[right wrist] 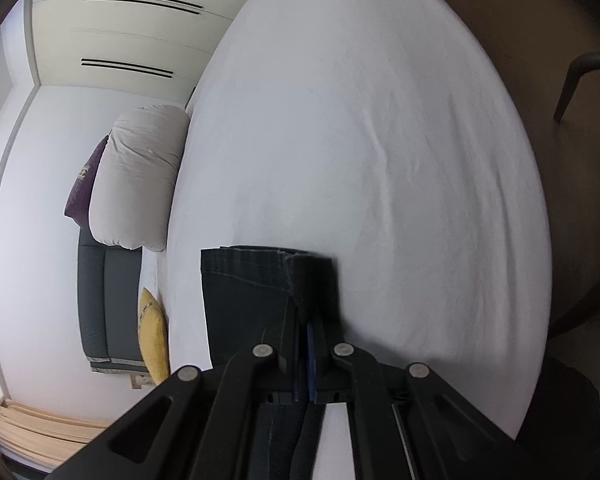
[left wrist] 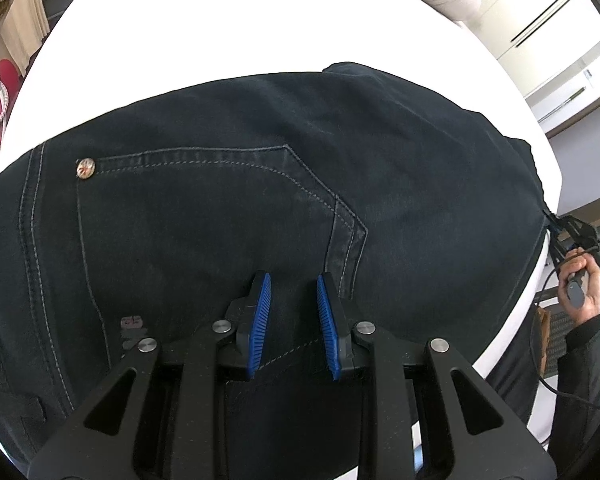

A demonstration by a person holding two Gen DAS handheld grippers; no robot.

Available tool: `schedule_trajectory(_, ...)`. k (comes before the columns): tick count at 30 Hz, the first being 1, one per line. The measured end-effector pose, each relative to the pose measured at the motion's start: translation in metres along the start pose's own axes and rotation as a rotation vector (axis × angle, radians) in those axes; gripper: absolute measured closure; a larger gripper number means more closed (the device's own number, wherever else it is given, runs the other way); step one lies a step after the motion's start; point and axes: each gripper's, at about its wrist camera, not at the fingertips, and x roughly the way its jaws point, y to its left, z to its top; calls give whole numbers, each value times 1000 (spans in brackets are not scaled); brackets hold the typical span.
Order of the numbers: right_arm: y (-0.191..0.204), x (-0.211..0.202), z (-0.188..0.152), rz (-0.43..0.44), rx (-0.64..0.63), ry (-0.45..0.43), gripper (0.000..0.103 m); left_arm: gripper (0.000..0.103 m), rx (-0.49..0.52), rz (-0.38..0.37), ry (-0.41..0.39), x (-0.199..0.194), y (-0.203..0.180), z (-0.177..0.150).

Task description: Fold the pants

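The dark pants [left wrist: 260, 200] lie spread on a white bed [left wrist: 220, 20], seat side up, with the back pocket [left wrist: 204, 216] just under the left gripper [left wrist: 291, 282]. That gripper points steeply down at the cloth near the pocket with a gap between its blue pads [left wrist: 262, 312]; nothing seems caught there, so it looks released. The right gripper [right wrist: 306, 326] is clenched on the hem end of the leg [right wrist: 268, 280], right at the cuff's corner. To fold well, the right side should probably carry the hem in a low, even arc toward the waist while the left pins the seat flat, so the layers meet squarely without dragging.
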Motion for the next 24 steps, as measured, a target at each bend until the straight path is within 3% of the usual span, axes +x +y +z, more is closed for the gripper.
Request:
schedule_trajectory(7,2,3,13,28,-50,74,98,80,-37,-50,-15,-4,17,-3)
schedule_trajectory(10,16,-18,12,-21,-144,4,84,80,-71,-85,-32,-4,26,-5)
schedule_trajectory(11,22,-26,10,-51,-178,-21,63,80,-77,-91,-35,-4,28,-5)
schedule_trajectory(12,30,-36,6,-85,-214,-51,55,80,-78,-94,-39,-4,29,-6)
schedule_trajectory(14,47,-52,-9,-64,-283,-44,53,80,-68,-89,-47,-2,29,-5)
schedule_trajectory(16,72,-56,-48,13,-396,92,53,80,-62,-86,-55,-1,28,-6)
schedule_trajectory(20,96,-54,-141,182,-494,405,53,80,-55,-86,-64,6,23,-13)
schedule_trajectory(24,88,-36,-222,223,-458,649,53,80,-50,-91,-70,-6,27,-25)
